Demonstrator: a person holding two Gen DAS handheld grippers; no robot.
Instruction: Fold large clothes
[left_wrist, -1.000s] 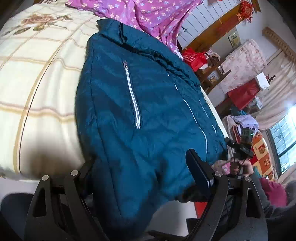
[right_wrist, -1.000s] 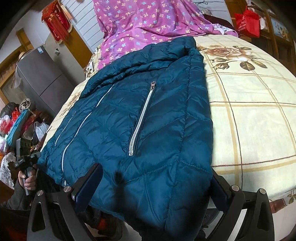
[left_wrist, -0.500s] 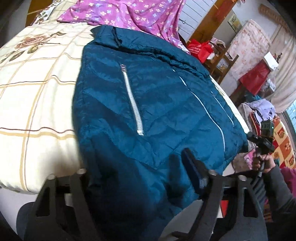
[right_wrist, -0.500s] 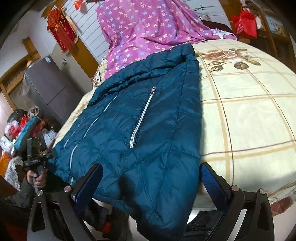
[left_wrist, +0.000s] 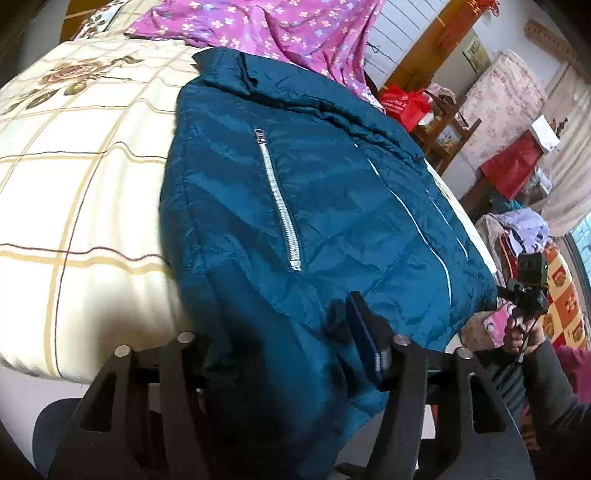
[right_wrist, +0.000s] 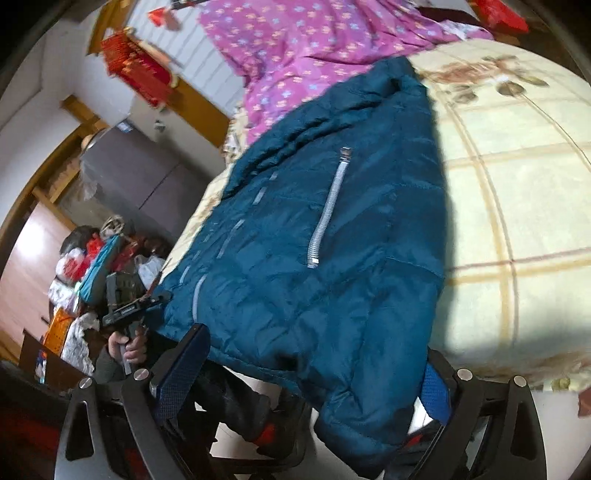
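A large teal puffer jacket lies front up on the bed, collar far, hem hanging over the near edge. It also shows in the right wrist view. My left gripper is open, its fingers straddling the left hem corner, which drapes between them. My right gripper is open, its fingers either side of the right hem corner hanging off the bed. Silver pocket zippers run down each side.
A cream checked bedspread covers the bed. A purple flowered quilt is bunched at the head. Cluttered furniture and red bags stand beside the bed. A dark cabinet is on the other side.
Both grippers have drawn back and down toward the bed's near edge, so the jacket's hem now hangs lower between the fingers. The right view has swung and tilted left.
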